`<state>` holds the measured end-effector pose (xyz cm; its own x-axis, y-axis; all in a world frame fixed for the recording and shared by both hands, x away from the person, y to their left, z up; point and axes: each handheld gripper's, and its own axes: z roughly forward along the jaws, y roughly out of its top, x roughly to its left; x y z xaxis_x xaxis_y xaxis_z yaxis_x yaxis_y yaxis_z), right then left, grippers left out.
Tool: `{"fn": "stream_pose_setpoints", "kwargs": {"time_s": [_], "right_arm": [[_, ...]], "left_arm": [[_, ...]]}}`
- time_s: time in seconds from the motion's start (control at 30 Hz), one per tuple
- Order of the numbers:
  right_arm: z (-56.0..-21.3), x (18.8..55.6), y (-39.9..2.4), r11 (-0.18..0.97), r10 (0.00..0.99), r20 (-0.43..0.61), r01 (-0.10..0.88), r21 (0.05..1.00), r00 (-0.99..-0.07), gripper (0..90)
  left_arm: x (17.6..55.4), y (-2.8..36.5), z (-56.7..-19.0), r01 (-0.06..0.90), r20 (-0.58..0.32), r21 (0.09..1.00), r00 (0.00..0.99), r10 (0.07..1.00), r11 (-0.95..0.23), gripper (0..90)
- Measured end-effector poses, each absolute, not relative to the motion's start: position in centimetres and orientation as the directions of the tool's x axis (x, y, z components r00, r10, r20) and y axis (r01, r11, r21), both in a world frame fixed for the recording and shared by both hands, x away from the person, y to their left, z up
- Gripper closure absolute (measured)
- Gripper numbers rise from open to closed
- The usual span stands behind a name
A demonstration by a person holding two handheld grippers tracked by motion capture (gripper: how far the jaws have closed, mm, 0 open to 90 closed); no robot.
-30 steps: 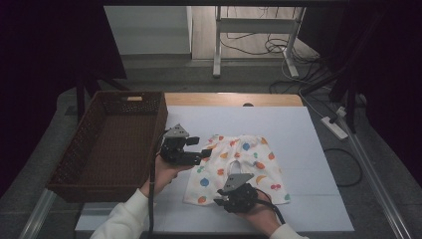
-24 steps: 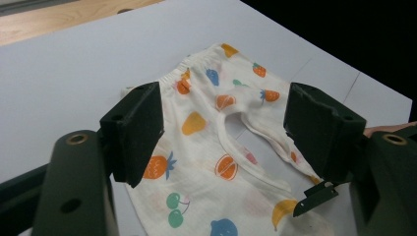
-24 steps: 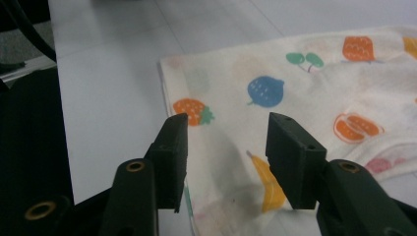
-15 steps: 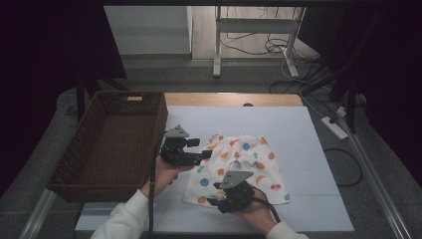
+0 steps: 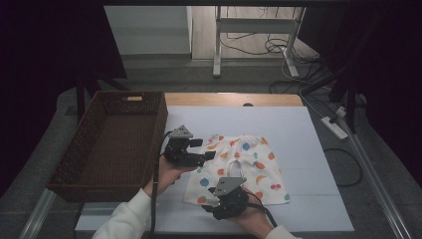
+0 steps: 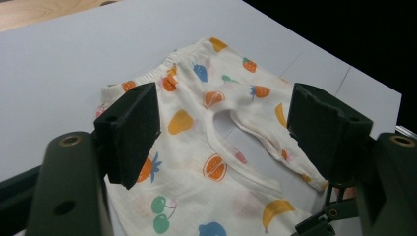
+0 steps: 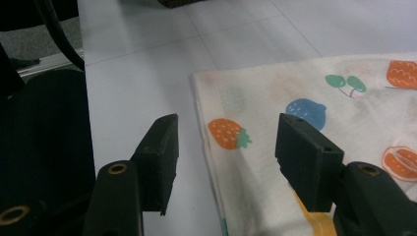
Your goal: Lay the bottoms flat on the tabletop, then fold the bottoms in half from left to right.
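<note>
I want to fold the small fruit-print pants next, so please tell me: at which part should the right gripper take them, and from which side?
Probably the near hem of the leg beside the right gripper. The fruit-print pants lie flat on the white table, so only an edge offers the jaws something to pinch. In the right gripper view that hem runs between the open jaws; come in low from the person's side and close across it.

- small cream shorts (image 5: 238, 167) printed with coloured fruit: strawberries, cherries, oranges, bananas, pears, a blue berry
- spread flat on the white desk (image 5: 278, 124), just right of the brown wicker basket (image 5: 114, 144); elastic waistband toward the far-left side, gathered and slightly rumpled
- two short legs parted by a curved crotch seam; hems toward the near-right side
- cloth lightly creased, near-left edge straight along the desk
</note>
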<state>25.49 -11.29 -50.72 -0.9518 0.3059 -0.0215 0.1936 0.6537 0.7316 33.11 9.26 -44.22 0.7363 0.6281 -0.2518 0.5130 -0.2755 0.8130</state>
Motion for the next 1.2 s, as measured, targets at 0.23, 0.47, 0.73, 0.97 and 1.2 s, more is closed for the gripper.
{"fn": "stream_pose_setpoints", "kwargs": {"time_s": [0.23, 0.47, 0.73, 0.97, 1.2], "right_arm": [[-51.0, 25.3, -10.7, 0.66, 0.3, -0.028, 0.187, 0.728, -0.954, 41.7], [-51.4, 25.5, -9.7, 0.67, 0.293, -0.033, 0.18, 0.72, -0.955, 41.4], [-51.6, 25.8, -8.5, 0.673, 0.292, -0.043, 0.174, 0.719, -0.955, 41.2], [-51.7, 25.8, -8.2, 0.678, 0.292, -0.047, 0.171, 0.715, -0.955, 41.0], [-51.7, 25.9, -8.2, 0.676, 0.3, -0.053, 0.173, 0.716, -0.953, 41.0]], "left_arm": [[33.0, 9.0, -44.3, 0.512, -0.243, 0.809, 0.739, 0.629, -0.289, 27.7], [33.1, 9.1, -44.4, 0.52, -0.244, 0.805, 0.728, 0.64, -0.285, 27.7], [33.2, 9.2, -44.5, 0.527, -0.246, 0.802, 0.721, 0.648, -0.283, 27.8], [33.3, 9.2, -44.5, 0.525, -0.244, 0.804, 0.721, 0.649, -0.28, 27.7], [33.4, 9.3, -44.6, 0.528, -0.246, 0.8, 0.72, 0.649, -0.283, 27.8]]}}
